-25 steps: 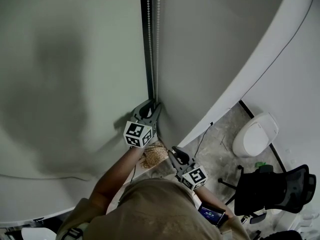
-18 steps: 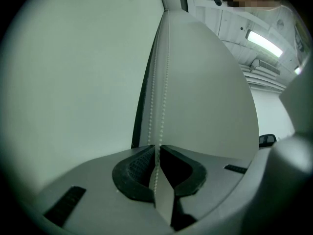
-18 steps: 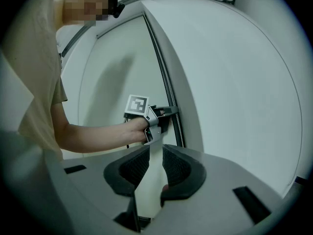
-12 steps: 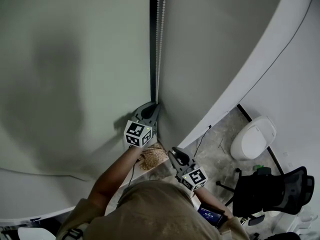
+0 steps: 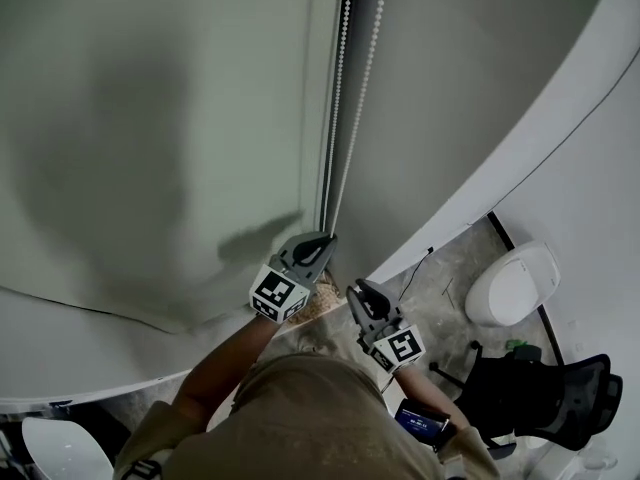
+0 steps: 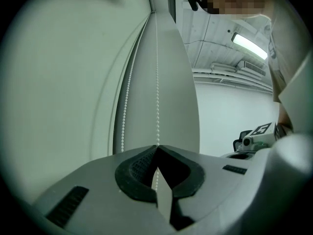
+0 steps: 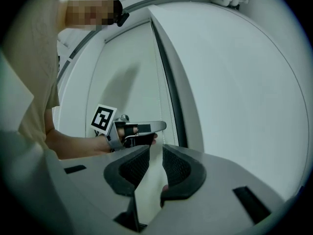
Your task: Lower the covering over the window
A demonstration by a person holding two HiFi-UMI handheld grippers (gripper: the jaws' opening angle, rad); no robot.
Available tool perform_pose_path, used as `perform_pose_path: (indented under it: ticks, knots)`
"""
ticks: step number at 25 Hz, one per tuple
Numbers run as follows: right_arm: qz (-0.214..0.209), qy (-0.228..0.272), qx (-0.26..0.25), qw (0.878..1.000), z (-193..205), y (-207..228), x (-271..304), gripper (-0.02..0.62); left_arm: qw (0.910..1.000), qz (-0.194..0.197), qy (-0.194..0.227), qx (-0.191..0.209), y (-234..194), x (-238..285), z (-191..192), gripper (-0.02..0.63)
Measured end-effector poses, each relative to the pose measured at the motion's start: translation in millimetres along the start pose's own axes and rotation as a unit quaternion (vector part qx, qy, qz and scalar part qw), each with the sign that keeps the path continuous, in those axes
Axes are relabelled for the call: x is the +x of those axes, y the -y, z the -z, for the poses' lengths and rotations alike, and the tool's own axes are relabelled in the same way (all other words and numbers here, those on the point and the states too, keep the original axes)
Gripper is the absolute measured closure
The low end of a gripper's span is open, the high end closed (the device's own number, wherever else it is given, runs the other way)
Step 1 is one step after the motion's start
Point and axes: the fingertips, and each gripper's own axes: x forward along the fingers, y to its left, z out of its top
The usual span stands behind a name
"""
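Observation:
Two pale roller blinds hang in front of me, the left blind and the right blind, with a dark gap between them. A white bead chain runs down that gap in two strands. My left gripper is shut on one strand at its lower end. In the left gripper view the held bead chain rises straight from the closed left gripper, and the other strand hangs free beside it. My right gripper sits lower and to the right, apart from the chain. The right gripper is open and holds nothing.
On the stone floor to the right stand a white rounded bin and a black office chair. A thin cable trails down the wall base. A white object lies at the bottom left. A small screen is strapped to the right wrist.
The left gripper's jaws have closed on the bead chain and drawn back from the blinds towards me, pulling the strand taut. The right gripper has stayed where it was.

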Motion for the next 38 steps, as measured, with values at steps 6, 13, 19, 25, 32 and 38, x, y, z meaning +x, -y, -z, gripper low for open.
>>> perform_pose_path:
  ticks: [6,13,19,25,32,38]
  knots:
    - [-0.051,0.038,0.001,0.998,-24,-14,0,0.525,0.9993,-0.024,0.014,0.024,23,-26,-1,0.591]
    - [-0.084,0.022,0.016,0.996,-26,-5,-7,0.525,0.9944,-0.103,-0.002,0.023,17,-37,15,0.591]
    - [-0.096,0.004,0.025,0.995,-14,11,-27,0.525,0.9916,-0.119,-0.051,0.004,29,-37,67,0.591]
    - [-0.115,0.007,0.037,0.993,-18,14,-37,0.525,0.9889,-0.134,-0.063,-0.011,45,-39,97,0.591]
    - [-0.147,-0.005,0.046,0.988,-6,10,-47,0.525,0.981,-0.158,-0.109,-0.03,54,-49,153,0.591]
    - [-0.172,-0.023,0.053,0.983,5,10,-57,0.525,0.9812,-0.159,-0.102,-0.039,82,-46,162,0.591]
